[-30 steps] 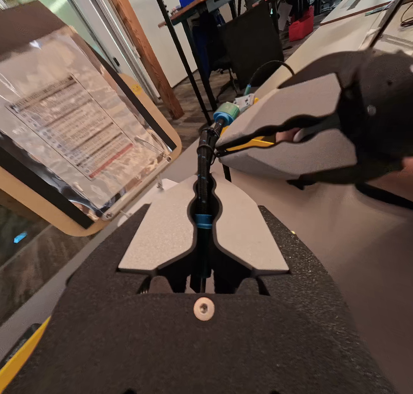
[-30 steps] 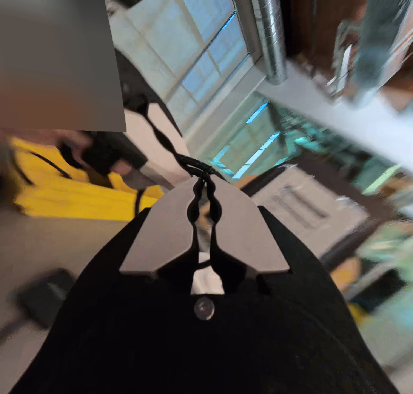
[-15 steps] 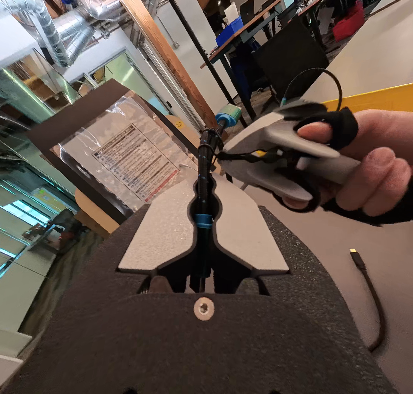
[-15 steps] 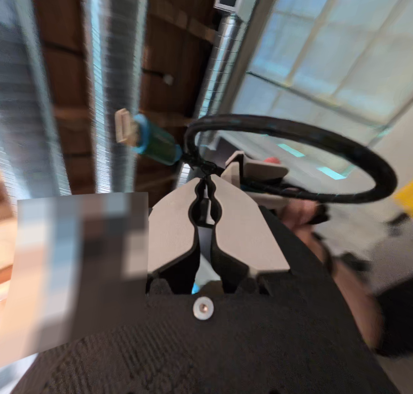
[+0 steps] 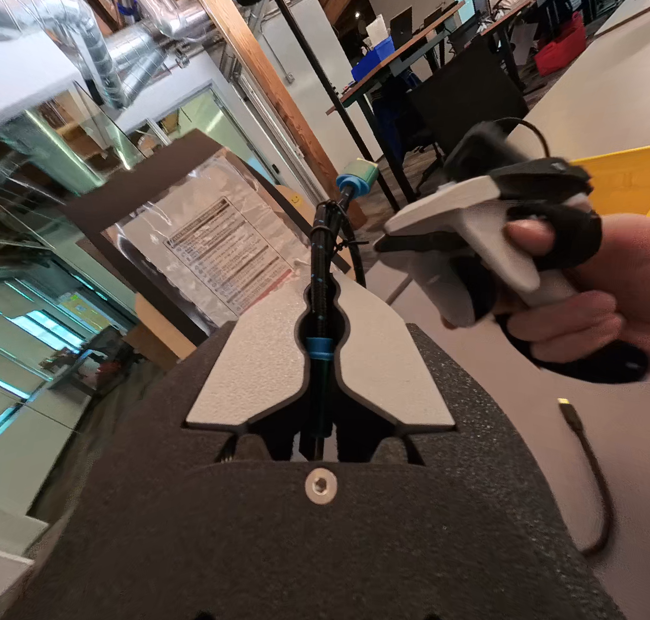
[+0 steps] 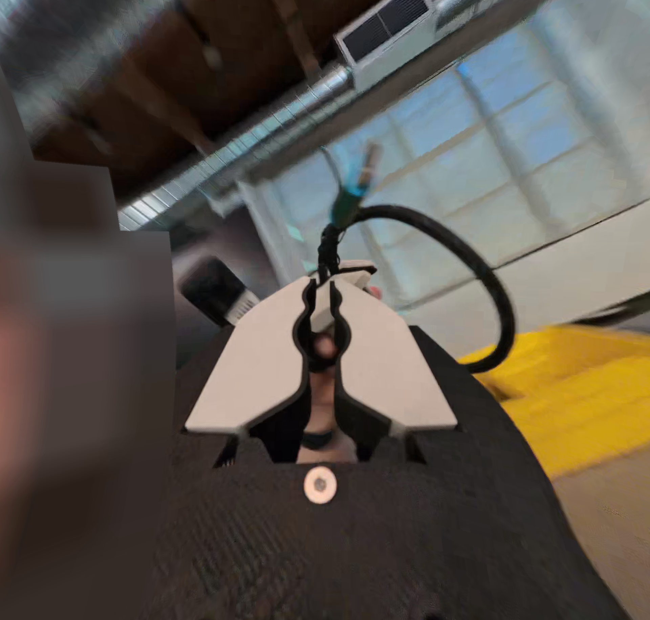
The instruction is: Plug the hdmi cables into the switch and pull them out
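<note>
My left gripper [image 5: 322,286] is shut on a bundled black braided HDMI cable [image 5: 320,251] with a blue band. The bundle rises to a blue-green plug [image 5: 357,181]. A black cable tie [image 5: 346,242] wraps the bundle just above my fingertips. My right gripper [image 5: 380,246], held in a hand, points left with its tips a short way right of the tie's tail. In the right wrist view the right gripper [image 6: 322,283] has a narrow gap between its fingers. The blurred plug [image 6: 355,184] and a cable loop [image 6: 492,279] stand beyond it. No switch is in view.
A loose black cable with a gold plug [image 5: 566,406] lies on the grey table at the right. A yellow bin [image 5: 615,177] stands behind the right hand. A sign in a plastic sleeve [image 5: 225,248] and a black pole [image 5: 316,75] are ahead.
My right gripper has drawn back to the right, away from the tied bundle it was pinching. The right wrist view has swung, so the plug now points upward. My left gripper keeps its hold.
</note>
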Demonstrator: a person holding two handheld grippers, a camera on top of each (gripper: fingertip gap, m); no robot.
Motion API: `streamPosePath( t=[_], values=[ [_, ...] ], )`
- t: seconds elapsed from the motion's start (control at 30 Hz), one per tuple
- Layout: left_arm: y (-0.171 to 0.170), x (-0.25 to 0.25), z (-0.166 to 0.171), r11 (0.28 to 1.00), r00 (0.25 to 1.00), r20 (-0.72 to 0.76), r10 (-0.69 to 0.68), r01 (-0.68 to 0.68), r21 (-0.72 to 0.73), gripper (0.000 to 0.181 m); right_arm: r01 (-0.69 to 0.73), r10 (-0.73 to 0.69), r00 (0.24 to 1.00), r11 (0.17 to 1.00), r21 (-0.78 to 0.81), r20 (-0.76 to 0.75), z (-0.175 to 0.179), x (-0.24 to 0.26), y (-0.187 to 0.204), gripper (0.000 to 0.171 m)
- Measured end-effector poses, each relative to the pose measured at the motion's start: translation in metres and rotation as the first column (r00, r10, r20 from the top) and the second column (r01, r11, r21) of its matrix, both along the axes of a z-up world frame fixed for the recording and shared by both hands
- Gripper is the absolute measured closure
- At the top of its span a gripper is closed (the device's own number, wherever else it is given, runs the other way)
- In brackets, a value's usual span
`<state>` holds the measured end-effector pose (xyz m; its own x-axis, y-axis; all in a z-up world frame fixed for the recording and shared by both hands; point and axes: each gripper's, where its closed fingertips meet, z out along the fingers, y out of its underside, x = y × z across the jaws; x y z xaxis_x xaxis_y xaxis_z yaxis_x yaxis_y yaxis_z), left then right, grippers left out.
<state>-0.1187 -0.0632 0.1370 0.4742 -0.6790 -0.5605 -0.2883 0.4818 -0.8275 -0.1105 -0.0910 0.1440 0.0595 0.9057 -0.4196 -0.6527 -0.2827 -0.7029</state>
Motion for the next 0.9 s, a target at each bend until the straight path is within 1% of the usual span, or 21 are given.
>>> streamPosePath(
  t=[0.03, 0.07, 0.1, 0.13, 0.17, 0.2, 0.27, 0.3, 0.37, 0.4, 0.43, 0.47, 0.6, 0.7, 0.8, 0.9],
  values=[
    [-0.001, -0.001, -0.001, 0.999, 1.000, -0.006, -0.017, 0.016, -0.040, 0.178, 0.169, -0.184, 0.975, 0.978, 0.122, 0.122, 0.000, -0.001, -0.001, 0.164],
    [-0.002, -0.001, -0.004, 0.996, 0.999, -0.018, -0.039, 0.037, -0.082, 0.177, 0.298, -0.361, 0.906, 0.915, 0.273, 0.221, 0.001, -0.003, -0.004, 0.162],
    [-0.003, -0.001, -0.008, 0.990, 0.997, -0.036, -0.063, 0.058, -0.126, 0.178, 0.382, -0.523, 0.805, 0.819, 0.428, 0.281, 0.003, -0.004, -0.007, 0.156],
    [-0.005, -0.001, -0.013, 0.982, 0.995, -0.055, -0.084, 0.073, -0.173, 0.177, 0.434, -0.668, 0.686, 0.695, 0.573, 0.290, 0.007, -0.003, -0.011, 0.148],
    [-0.006, -0.001, -0.017, 0.972, 0.992, -0.069, -0.102, 0.084, -0.219, 0.177, 0.447, -0.787, 0.558, 0.552, 0.704, 0.264, 0.010, -0.001, -0.015, 0.145],
    [-0.007, -0.001, -0.020, 0.962, 0.990, -0.074, -0.119, 0.097, -0.257, 0.178, 0.419, -0.864, 0.452, 0.425, 0.802, 0.221, 0.013, 0.000, -0.019, 0.143],
    [-0.010, 0.000, -0.024, 0.939, 0.986, -0.071, -0.153, 0.122, -0.322, 0.177, 0.248, -0.945, 0.298, 0.210, 0.946, 0.132, 0.006, -0.005, -0.027, 0.141],
    [-0.012, 0.001, -0.027, 0.926, 0.983, -0.072, -0.169, 0.133, -0.353, 0.178, 0.158, -0.977, 0.198, 0.115, 0.981, 0.083, -0.001, -0.004, -0.024, 0.139],
    [-0.015, 0.001, -0.032, 0.904, 0.977, -0.083, -0.197, 0.148, -0.401, 0.177, -0.047, -1.000, 0.019, -0.017, 0.999, -0.017, -0.017, -0.005, -0.013, 0.138],
    [-0.017, 0.002, -0.035, 0.895, 0.974, -0.091, -0.208, 0.152, -0.419, 0.177, -0.087, -0.995, -0.056, -0.076, 0.993, -0.082, -0.018, -0.002, -0.007, 0.140],
    [-0.018, 0.003, -0.036, 0.888, 0.972, -0.094, -0.217, 0.156, -0.433, 0.177, -0.104, -0.990, -0.092, -0.101, 0.989, -0.111, -0.019, -0.001, -0.003, 0.142],
    [-0.019, 0.003, -0.038, 0.881, 0.970, -0.097, -0.225, 0.160, -0.446, 0.177, -0.119, -0.990, -0.096, -0.087, 0.989, -0.099, -0.023, -0.003, 0.000, 0.142],
    [-0.019, 0.004, -0.044, 0.870, 0.967, -0.114, -0.230, 0.152, -0.469, 0.177, -0.125, -0.983, -0.120, -0.125, 0.984, -0.140, -0.024, -0.004, 0.002, 0.148],
    [-0.019, 0.006, -0.050, 0.865, 0.962, -0.138, -0.235, 0.142, -0.480, 0.177, -0.126, -0.982, -0.111, -0.135, 0.983, -0.150, -0.025, -0.007, 0.000, 0.156],
    [-0.019, 0.009, -0.054, 0.865, 0.960, -0.153, -0.236, 0.136, -0.484, 0.177, -0.160, -0.979, -0.132, -0.133, 0.978, -0.155, -0.029, -0.008, 0.003, 0.164],
    [-0.017, 0.009, -0.053, 0.868, 0.962, -0.147, -0.230, 0.135, -0.477, 0.177, -0.101, -0.988, -0.114, -0.089, 0.991, -0.100, -0.027, -0.007, 0.003, 0.165]
  ],
)
